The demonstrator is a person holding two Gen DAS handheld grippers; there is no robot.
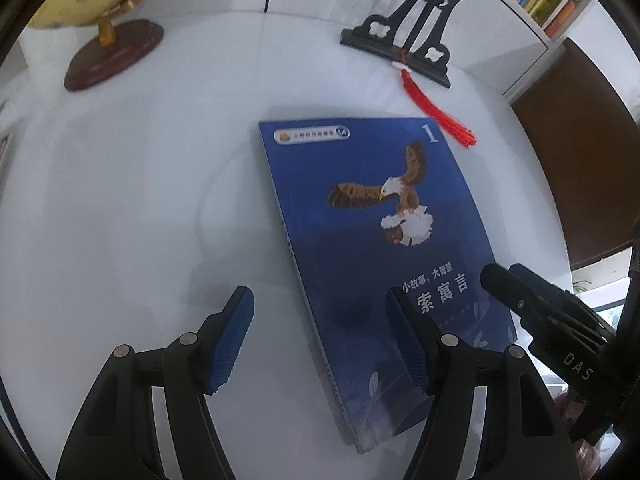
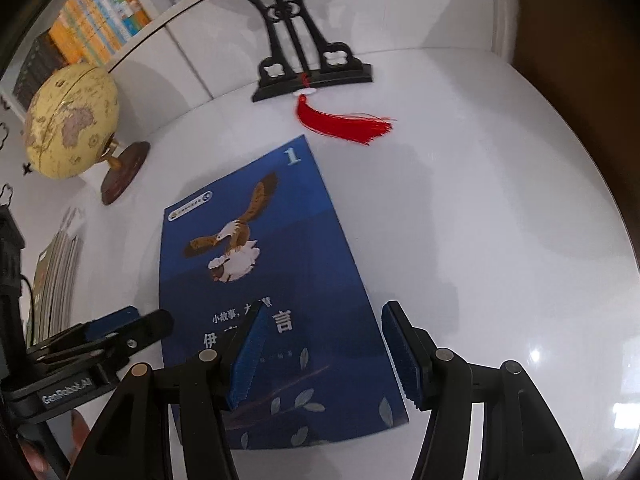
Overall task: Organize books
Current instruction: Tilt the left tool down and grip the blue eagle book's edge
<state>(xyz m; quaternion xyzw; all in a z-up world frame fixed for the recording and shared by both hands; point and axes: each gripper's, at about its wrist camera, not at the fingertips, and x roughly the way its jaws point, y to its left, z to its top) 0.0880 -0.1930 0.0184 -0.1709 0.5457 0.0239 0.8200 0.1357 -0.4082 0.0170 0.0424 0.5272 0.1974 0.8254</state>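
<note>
Book (image 1: 372, 216) lies flat mid-counter (image 1: 140, 200). Your left gripper (image 1: 320, 336) straddles its spine edge, your right gripper (image 2: 324, 354) its opposite edge; both spread, neither pinching anything.

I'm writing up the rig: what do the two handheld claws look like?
Both match. The left claw and right claw have black plastic linkage arms with round silver pivot pins and blue ribbed pads. White lettering marks the bodies: "DAS" on the right, "GenRobot.AI" on the left.
</note>
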